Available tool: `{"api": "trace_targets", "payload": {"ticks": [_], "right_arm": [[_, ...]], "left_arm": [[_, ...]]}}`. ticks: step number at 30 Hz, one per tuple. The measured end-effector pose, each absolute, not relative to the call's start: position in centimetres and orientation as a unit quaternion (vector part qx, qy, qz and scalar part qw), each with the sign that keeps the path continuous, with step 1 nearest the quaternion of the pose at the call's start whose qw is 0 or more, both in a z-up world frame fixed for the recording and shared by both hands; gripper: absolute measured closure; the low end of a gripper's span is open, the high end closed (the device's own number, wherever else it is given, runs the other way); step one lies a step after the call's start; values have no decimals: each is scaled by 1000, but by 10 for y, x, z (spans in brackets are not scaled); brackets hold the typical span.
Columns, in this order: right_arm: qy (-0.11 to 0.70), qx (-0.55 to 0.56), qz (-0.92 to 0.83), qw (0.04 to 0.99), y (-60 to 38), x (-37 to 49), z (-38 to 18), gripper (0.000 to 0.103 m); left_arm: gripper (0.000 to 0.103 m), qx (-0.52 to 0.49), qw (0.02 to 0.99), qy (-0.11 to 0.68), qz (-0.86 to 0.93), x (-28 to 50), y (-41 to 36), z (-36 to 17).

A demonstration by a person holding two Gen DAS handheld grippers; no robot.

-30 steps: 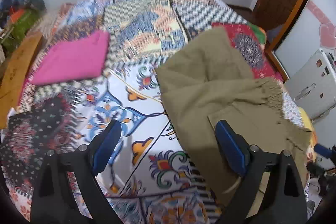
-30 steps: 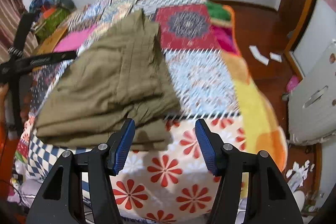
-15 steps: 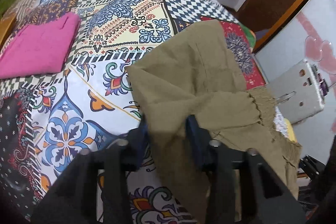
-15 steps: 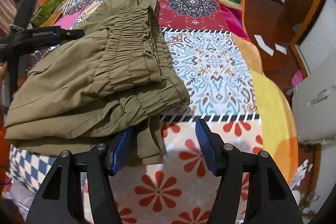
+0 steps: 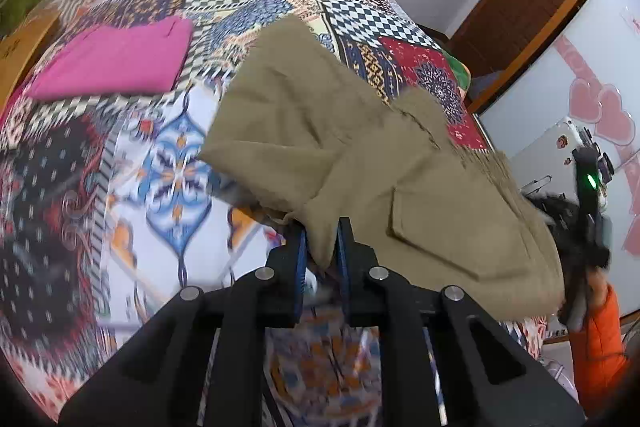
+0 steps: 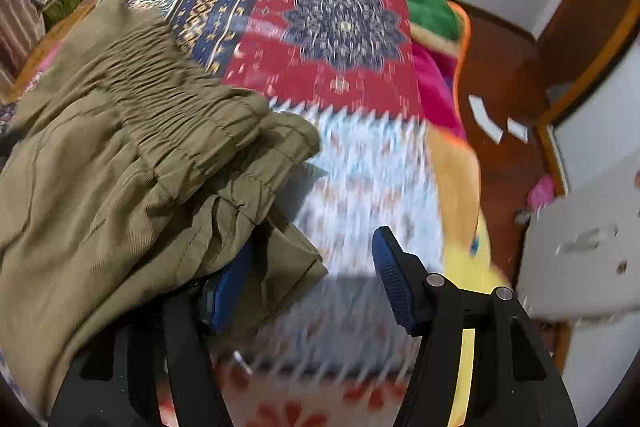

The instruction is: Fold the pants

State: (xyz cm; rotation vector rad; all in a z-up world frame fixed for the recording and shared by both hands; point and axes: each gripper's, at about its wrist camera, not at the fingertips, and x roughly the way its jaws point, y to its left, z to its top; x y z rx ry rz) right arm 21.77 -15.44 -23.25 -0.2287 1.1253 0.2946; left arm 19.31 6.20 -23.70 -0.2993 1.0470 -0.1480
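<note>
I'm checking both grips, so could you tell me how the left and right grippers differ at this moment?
The left gripper has its fingers closing on a fold of the pants; the right gripper stands open. The left pinches cloth from both sides; the right has only a pants corner lying over one finger. Both have blue pads.

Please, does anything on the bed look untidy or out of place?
The olive pants lie bunched, layers uneven, the elastic waistband crumpled. The left gripper is closing on a fold. The folded pink cloth lies neat.
</note>
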Motion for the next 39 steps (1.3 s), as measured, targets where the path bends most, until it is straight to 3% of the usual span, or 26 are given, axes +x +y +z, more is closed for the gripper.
{"api": "trace_targets", "payload": {"ticks": [8,18,27,33,39], "right_arm": [[510,-143,120,839,-151,244,-222,46],[465,-96,94,875,-200,189,-169,46],[422,-70,152,891,-169,168,-141,46],[443,-55,185,875,-138,168,-164,46],[499,-51,191,844,-130,171,-211,46]], "left_arm": [[92,-118,861,492,-51,165,37,-223],[92,-113,860,492,-72,148,14,-213],[92,-81,882,461,-48,131,23,-177],[92,-78,886,455,-40,156,40,-180],[92,-80,851,519,-5,177,60,-244]]}}
